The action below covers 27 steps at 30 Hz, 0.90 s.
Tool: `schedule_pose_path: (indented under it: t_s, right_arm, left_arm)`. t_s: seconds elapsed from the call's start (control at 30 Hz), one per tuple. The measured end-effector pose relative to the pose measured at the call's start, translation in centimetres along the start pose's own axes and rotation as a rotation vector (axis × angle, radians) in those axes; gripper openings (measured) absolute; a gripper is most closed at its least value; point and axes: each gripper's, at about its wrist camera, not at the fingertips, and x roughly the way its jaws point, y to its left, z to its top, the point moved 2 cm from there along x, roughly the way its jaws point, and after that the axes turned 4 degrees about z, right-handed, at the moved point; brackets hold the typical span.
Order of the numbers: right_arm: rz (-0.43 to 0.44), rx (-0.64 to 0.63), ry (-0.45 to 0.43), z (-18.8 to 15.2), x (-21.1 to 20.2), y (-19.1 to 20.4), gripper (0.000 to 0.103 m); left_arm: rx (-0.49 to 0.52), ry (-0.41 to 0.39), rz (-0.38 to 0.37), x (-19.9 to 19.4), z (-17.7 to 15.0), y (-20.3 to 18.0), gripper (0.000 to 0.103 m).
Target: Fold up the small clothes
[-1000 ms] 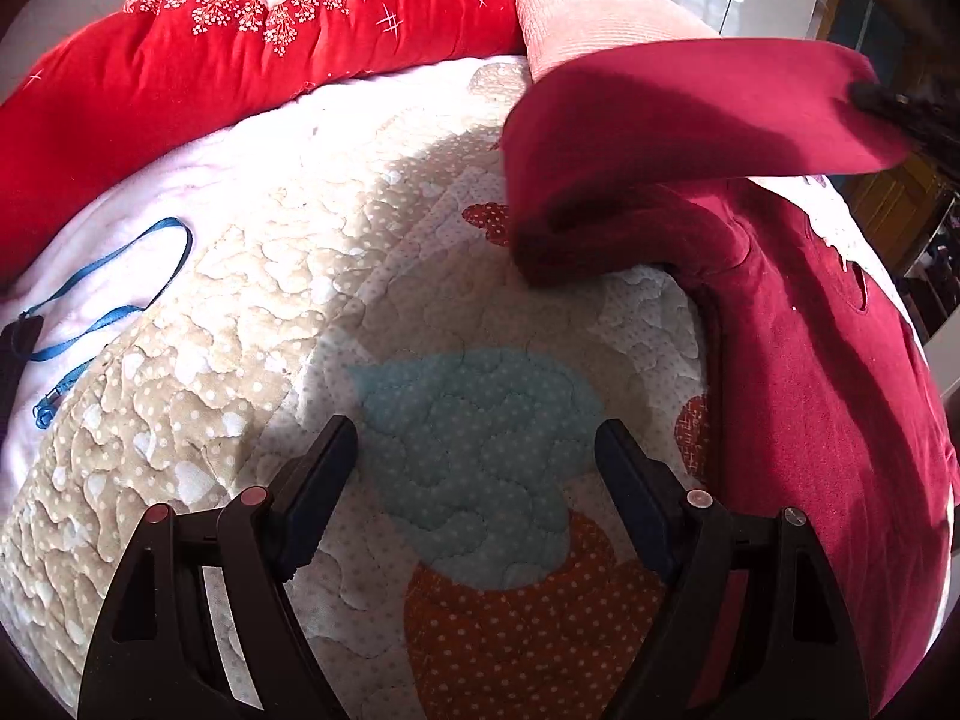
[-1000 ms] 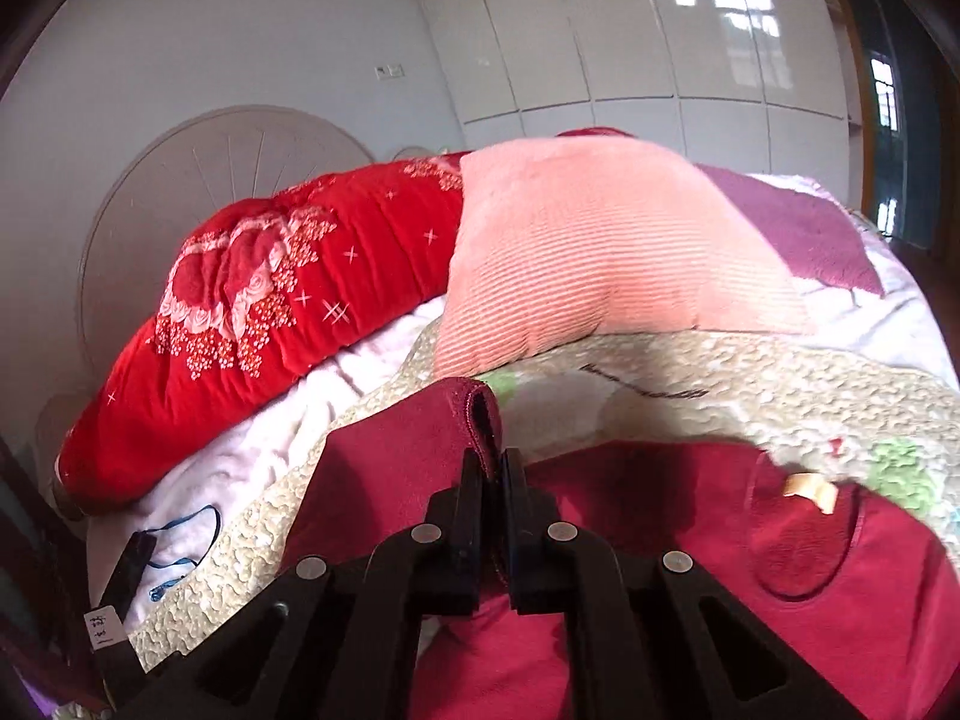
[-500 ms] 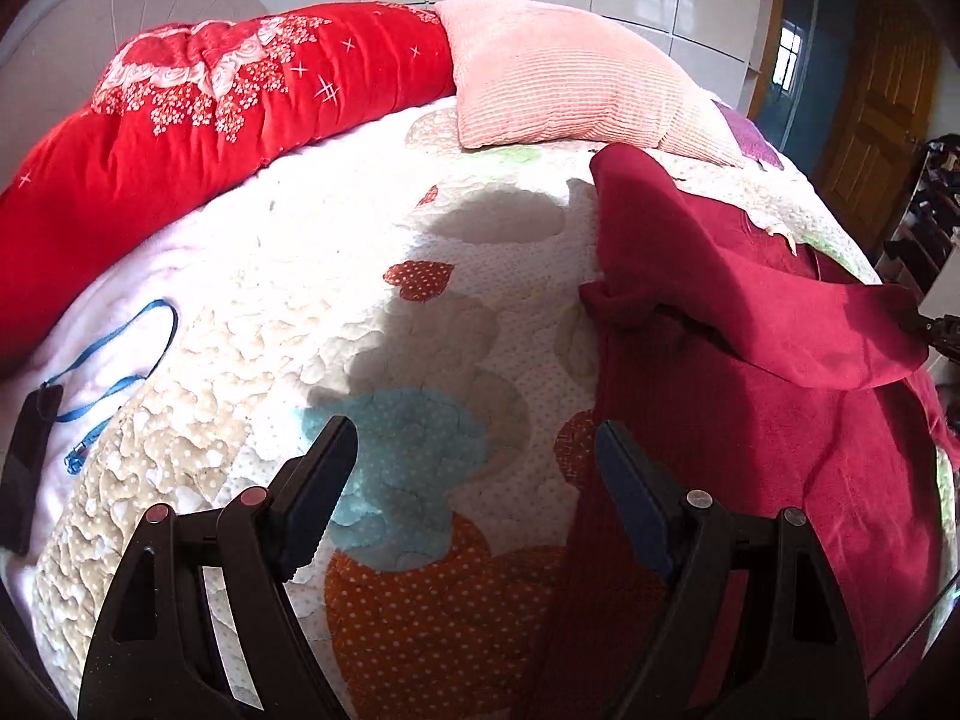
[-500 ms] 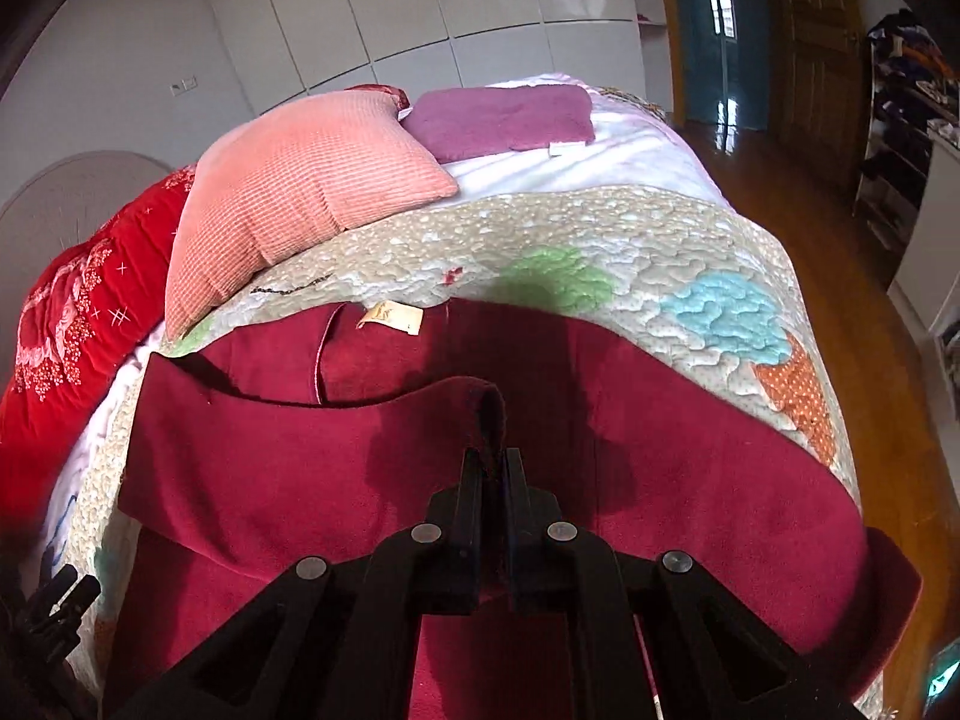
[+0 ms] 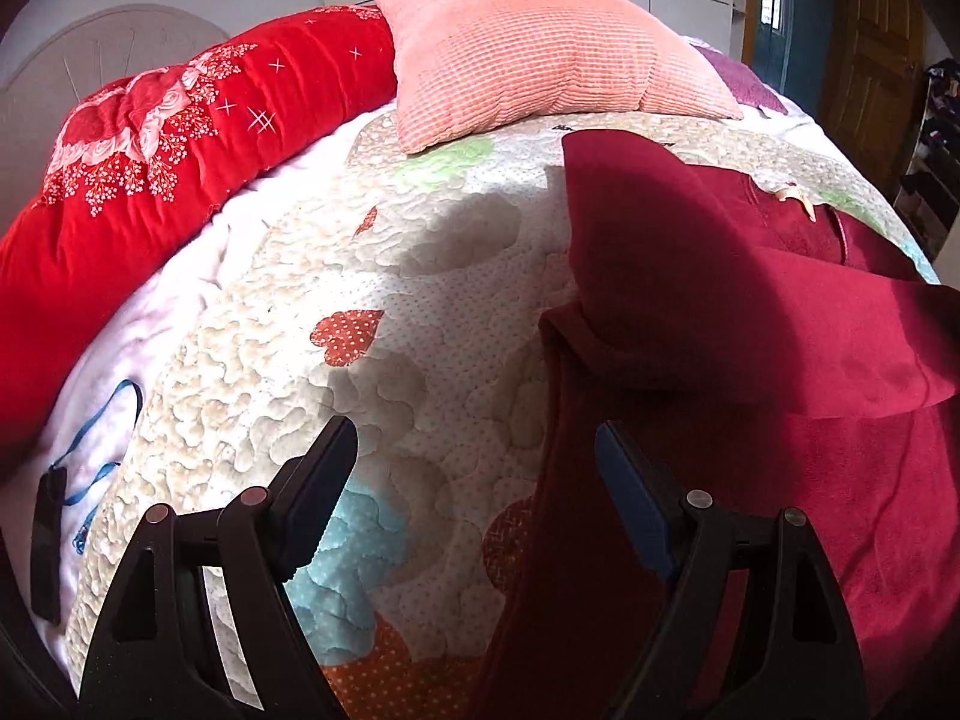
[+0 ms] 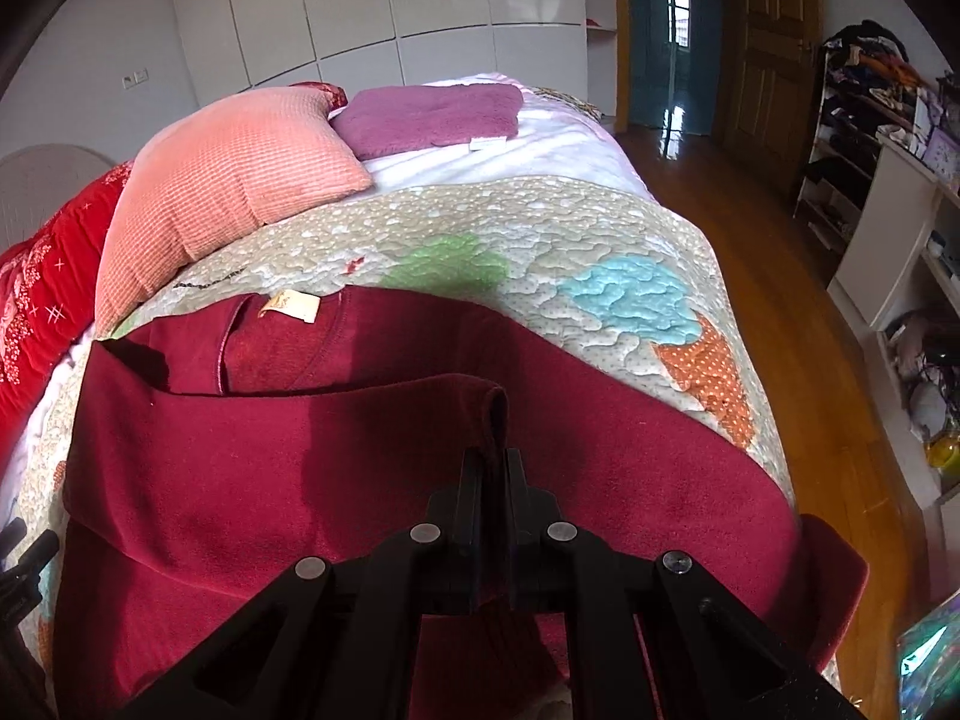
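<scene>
Through my left-hand camera, my left gripper (image 5: 474, 450) hangs with its fingers (image 5: 318, 480) spread wide and nothing between them, over the patchwork quilt (image 5: 384, 276) on the bed. The dark red top (image 5: 810, 510) lies on the quilt from about 2 o'clock down to 5 o'clock, its near edge running just beside my right-side finger. One sleeve (image 5: 708, 294) is drawn across the body toward 3 o'clock. A pink pillow (image 5: 540, 48) sits at 12 o'clock, a red blanket (image 5: 150, 150) at 10 o'clock.

Through my right-hand camera, my right gripper (image 6: 493, 462) has its fingers pinched shut on the cuff end of the sleeve, which stretches away to 9 o'clock over the top's body. The neck label (image 6: 291, 305) shows at 11 o'clock, the folded purple towel (image 6: 429, 117) at 12 o'clock beyond the pillow.

I judge the step in hand to be laying this sleeve flat across the chest. To do it well, I should keep the cuff taut and level with the shoulder line, lower it until the fabric rests without a ridge, then let go gently so nothing springs back. My free left fingers could steady the near side seam so the body does not drag.
</scene>
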Motion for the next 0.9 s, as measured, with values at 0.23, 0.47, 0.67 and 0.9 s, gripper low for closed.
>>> schedule_pose_path:
  t_s: [0.23, 0.47, 0.67, 0.9]
  right_arm:
    - [0.205, -0.028, -0.154, 2.3, -4.7, 5.3, 0.054]
    - [0.469, -0.296, -0.083, 5.0, -0.1, 21.5, 0.072]
    - [0.415, -0.48, 0.092, 4.6, 8.2, 29.2, 0.015]
    - [0.26, -0.43, 0.052, 6.2, 13.3, 29.5, 0.006]
  left_arm:
    - [-0.079, 0.037, -0.004, 2.5, -0.8, 1.8, 0.082]
    - [-0.16, 0.039, -0.065, 3.7, -1.7, 3.0, 0.082]
    - [-0.168, 0.026, -0.081, 4.0, -1.7, 3.3, 0.082]
    - [-0.163, 0.029, -0.048, 4.6, -1.4, 3.0, 0.083]
